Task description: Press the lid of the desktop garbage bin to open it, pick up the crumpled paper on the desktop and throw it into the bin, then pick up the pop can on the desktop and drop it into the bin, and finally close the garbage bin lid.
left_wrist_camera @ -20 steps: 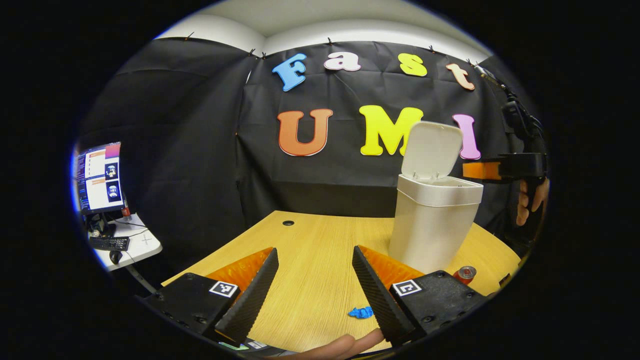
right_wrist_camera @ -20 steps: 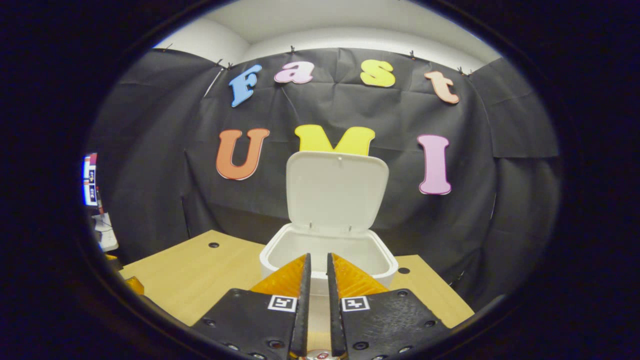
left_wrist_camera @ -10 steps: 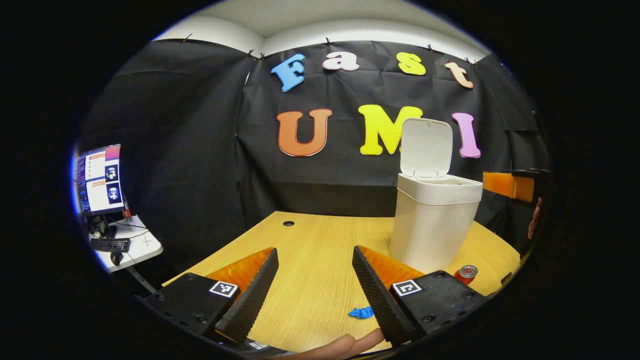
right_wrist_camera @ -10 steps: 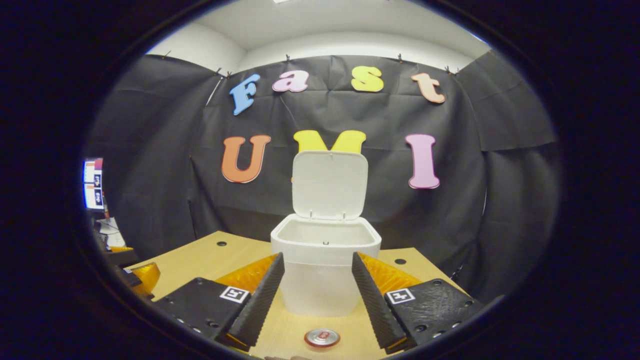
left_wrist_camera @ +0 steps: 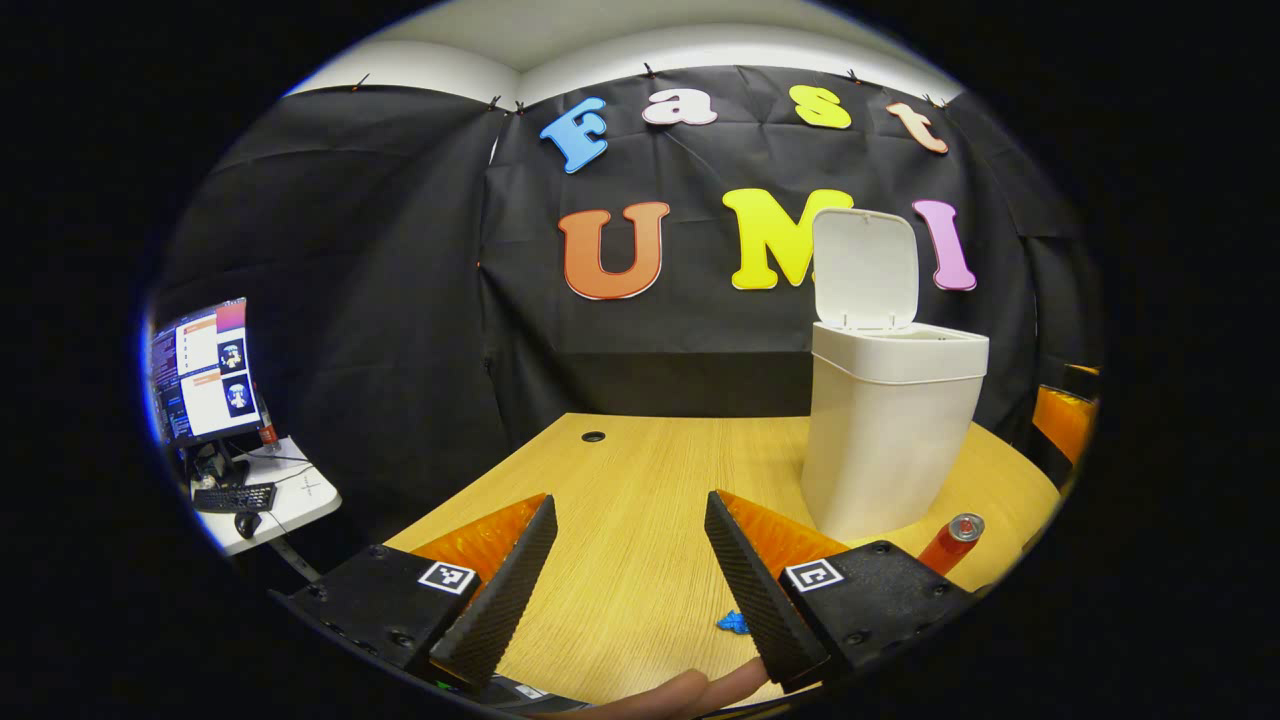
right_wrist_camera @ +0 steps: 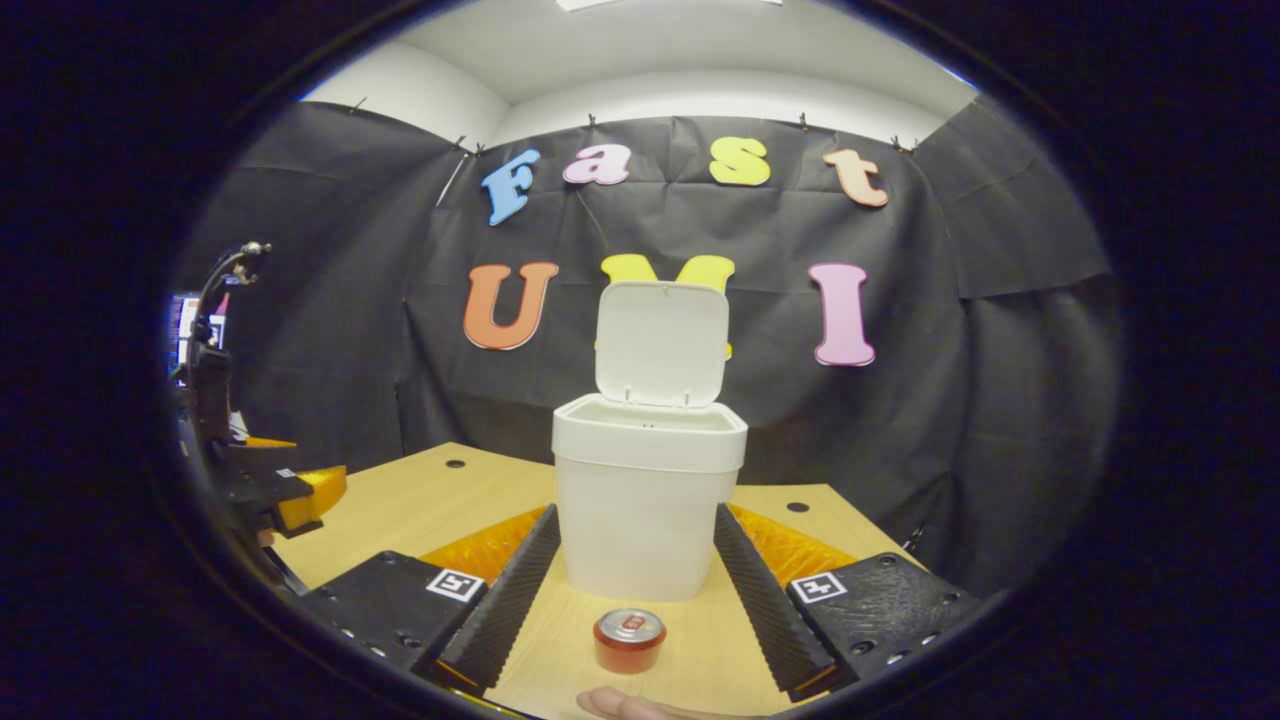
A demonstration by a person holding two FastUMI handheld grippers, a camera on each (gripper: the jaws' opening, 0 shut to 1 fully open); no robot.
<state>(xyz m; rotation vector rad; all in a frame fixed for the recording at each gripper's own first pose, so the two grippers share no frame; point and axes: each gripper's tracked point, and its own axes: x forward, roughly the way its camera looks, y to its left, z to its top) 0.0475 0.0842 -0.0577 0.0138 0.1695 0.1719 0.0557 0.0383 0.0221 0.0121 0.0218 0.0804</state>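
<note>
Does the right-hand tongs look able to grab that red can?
Probably yes. The right tongs are open, and the can stands upright on the table between the fingers, in front of the bin, nothing in between.

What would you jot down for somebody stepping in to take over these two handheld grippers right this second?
Left gripper: open, empty, low over the table.
Right gripper: open, empty, pointed at the can, which stands upright on the table in front of the bin.
The blue crumpled paper lies on the table, beside the left gripper's right finger.
Done: the bin's lid is up.
Left: put the paper in the bin, then the can, then close the lid.
</note>
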